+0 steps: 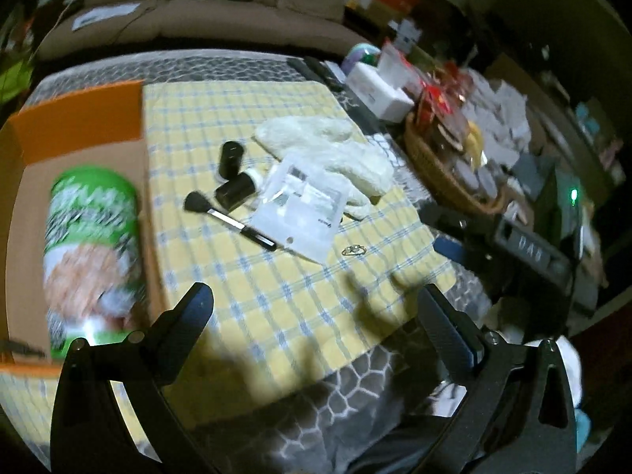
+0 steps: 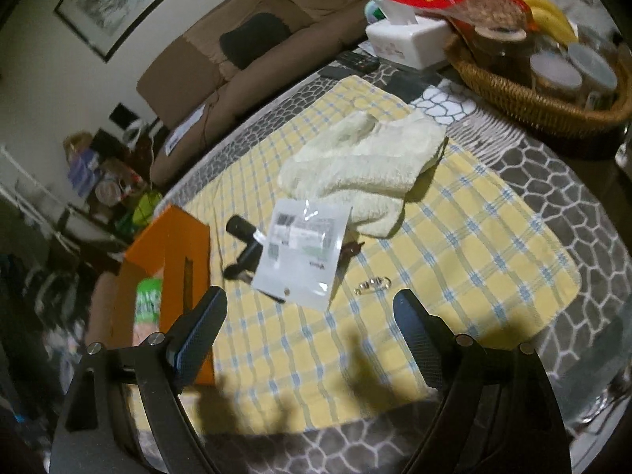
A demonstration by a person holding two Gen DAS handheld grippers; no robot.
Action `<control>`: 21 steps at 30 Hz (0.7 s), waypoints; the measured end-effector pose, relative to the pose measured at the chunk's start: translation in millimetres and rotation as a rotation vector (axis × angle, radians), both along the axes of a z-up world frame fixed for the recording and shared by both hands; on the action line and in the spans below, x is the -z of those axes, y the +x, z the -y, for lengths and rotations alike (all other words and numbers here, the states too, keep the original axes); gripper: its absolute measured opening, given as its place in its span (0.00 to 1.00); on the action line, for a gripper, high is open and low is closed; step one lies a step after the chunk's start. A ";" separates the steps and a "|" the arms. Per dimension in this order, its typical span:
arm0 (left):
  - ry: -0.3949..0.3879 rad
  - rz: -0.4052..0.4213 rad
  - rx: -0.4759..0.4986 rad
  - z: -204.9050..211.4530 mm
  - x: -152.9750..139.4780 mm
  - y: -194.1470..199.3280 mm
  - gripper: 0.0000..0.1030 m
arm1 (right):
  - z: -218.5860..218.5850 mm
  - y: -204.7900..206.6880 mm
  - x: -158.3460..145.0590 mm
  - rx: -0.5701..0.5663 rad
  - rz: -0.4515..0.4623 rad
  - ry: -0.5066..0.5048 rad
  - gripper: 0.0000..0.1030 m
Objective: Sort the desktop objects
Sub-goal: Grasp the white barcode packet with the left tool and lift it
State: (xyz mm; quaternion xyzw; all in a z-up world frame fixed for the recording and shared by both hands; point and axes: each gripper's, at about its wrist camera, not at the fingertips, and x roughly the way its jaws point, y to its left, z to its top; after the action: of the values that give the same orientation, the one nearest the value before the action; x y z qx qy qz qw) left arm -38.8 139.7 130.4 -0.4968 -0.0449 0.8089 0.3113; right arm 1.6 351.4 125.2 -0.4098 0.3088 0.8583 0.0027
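On the yellow checked cloth (image 1: pixel 276 296) lie two black cylinders (image 1: pixel 233 160), a makeup brush (image 1: pixel 225 217), a clear plastic bag (image 1: pixel 300 205), pale fuzzy socks (image 1: pixel 339 150) and a small ring-like metal piece (image 1: pixel 354 251). A green canister (image 1: pixel 93 252) lies in the orange cardboard box (image 1: pixel 79 110) at left. My left gripper (image 1: pixel 316 308) is open and empty, above the cloth's near edge. My right gripper (image 2: pixel 310 316) is open and empty, just short of the bag (image 2: pixel 304 245) and metal piece (image 2: pixel 373 286). The socks (image 2: pixel 363 166), box (image 2: pixel 173 245) and canister (image 2: pixel 148 308) show there too.
A wicker basket (image 2: pixel 533 98) of jars and bananas stands at the table's right side, with a white tissue box (image 2: pixel 407 39) and remotes (image 2: pixel 355 59) behind the cloth. A brown sofa (image 2: pixel 245 55) is beyond the table. The other gripper (image 1: pixel 525 252) shows dark at right.
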 end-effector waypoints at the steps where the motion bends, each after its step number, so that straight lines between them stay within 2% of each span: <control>1: -0.012 -0.005 0.008 -7.3 2.8 -3.0 1.00 | -2.0 -4.6 2.1 0.003 -0.002 -0.016 0.85; 5: -0.008 0.069 -0.001 -33.5 27.0 -21.3 1.00 | -11.3 -22.6 14.8 0.020 -0.009 -0.078 0.85; 11: -0.035 0.071 -0.015 -54.7 52.4 -43.9 1.00 | -32.3 -49.1 51.3 0.042 0.015 -0.217 0.82; 17: -0.061 0.093 -0.049 -61.6 82.8 -67.9 1.00 | -39.9 -71.0 75.4 -0.014 0.057 -0.220 0.77; 21: -0.097 0.066 -0.046 -68.7 93.2 -77.1 0.99 | -40.1 -82.4 85.4 -0.045 0.073 -0.234 0.74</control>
State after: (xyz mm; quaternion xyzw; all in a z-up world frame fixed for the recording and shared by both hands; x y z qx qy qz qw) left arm -115.9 208.4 37.2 -0.5367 -0.0274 0.8001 0.2666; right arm -80.8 391.5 39.8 -0.4451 0.3972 0.8008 -0.0530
